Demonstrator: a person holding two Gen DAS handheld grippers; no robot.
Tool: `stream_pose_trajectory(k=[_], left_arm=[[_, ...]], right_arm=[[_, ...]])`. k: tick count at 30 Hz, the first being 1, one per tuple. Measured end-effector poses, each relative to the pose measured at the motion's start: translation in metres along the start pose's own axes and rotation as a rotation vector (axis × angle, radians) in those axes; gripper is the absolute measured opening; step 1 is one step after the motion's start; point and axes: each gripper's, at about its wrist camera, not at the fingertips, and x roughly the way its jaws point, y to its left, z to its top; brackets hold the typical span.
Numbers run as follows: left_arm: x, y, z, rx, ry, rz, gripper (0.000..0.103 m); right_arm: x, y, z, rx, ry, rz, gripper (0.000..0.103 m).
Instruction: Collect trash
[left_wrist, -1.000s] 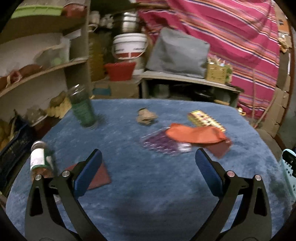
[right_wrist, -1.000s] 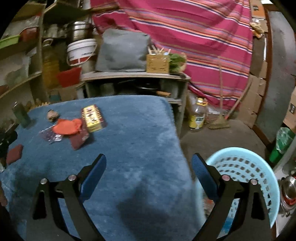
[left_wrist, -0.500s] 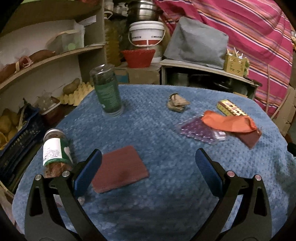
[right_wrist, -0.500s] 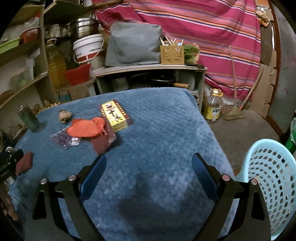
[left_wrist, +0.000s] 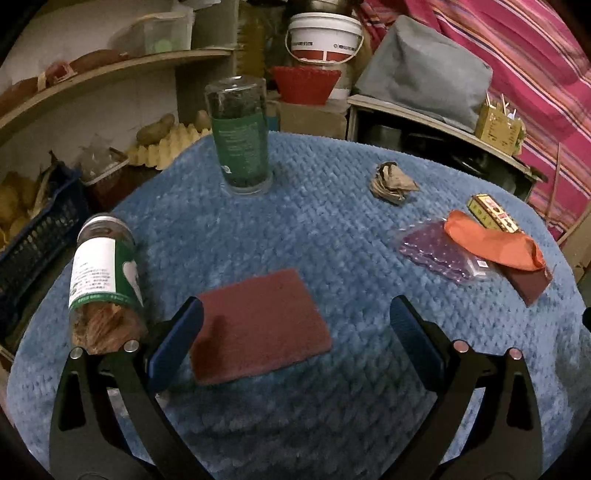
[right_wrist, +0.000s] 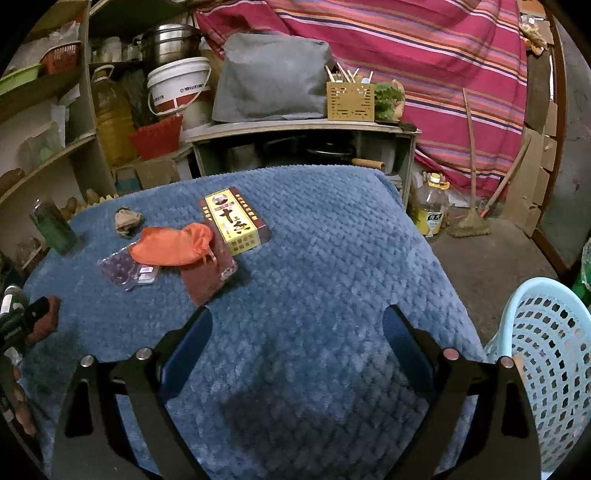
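A dark red pad (left_wrist: 258, 325) lies flat on the blue table cover (left_wrist: 332, 240). My left gripper (left_wrist: 295, 332) is open just above and behind it, left finger at its near left edge. Farther right lie a crumpled brown paper (left_wrist: 391, 181), a purple plastic packet (left_wrist: 436, 251), an orange cloth (left_wrist: 491, 243), a second dark red pad (left_wrist: 528, 284) and a yellow box (left_wrist: 491, 218). My right gripper (right_wrist: 297, 339) is open and empty over the table's near right part; the same pile (right_wrist: 173, 243) lies ahead to its left. A light blue basket (right_wrist: 554, 369) stands at the right.
A tall green-labelled jar (left_wrist: 242, 136) stands at the back left. A second jar (left_wrist: 105, 280) lies tilted by my left finger. Shelves (left_wrist: 110, 70) with clutter and a dark crate (left_wrist: 33, 240) are on the left. A low table (right_wrist: 295, 129) with bucket and grey bag stands behind.
My left gripper has moved left and forward, bringing the near dark red pad between its fingers. My right gripper has swung left toward the table; the basket has slid to the right edge.
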Motion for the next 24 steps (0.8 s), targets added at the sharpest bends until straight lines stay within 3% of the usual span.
stream_pose_trajectory(k=[3,10,18,24], left_arm=[[0.003,-0.003,0.000,0.000,0.008,0.013,0.097],[0.009,0.001,-0.001,-0.017,0.045,0.143,0.097],[0.007,-0.007,-0.004,0.022,0.060,0.097,0.097],[0.022,-0.005,0.004,0.012,0.116,0.146,0.098]], right_arm=[[0.000,-0.001,-0.001,-0.003,0.002,-0.004,0.092],[0.001,0.000,0.000,-0.004,0.003,0.001,0.092],[0.002,0.003,0.000,-0.009,0.002,-0.002,0.092],[0.001,0.003,0.001,-0.009,0.000,-0.006,0.092]])
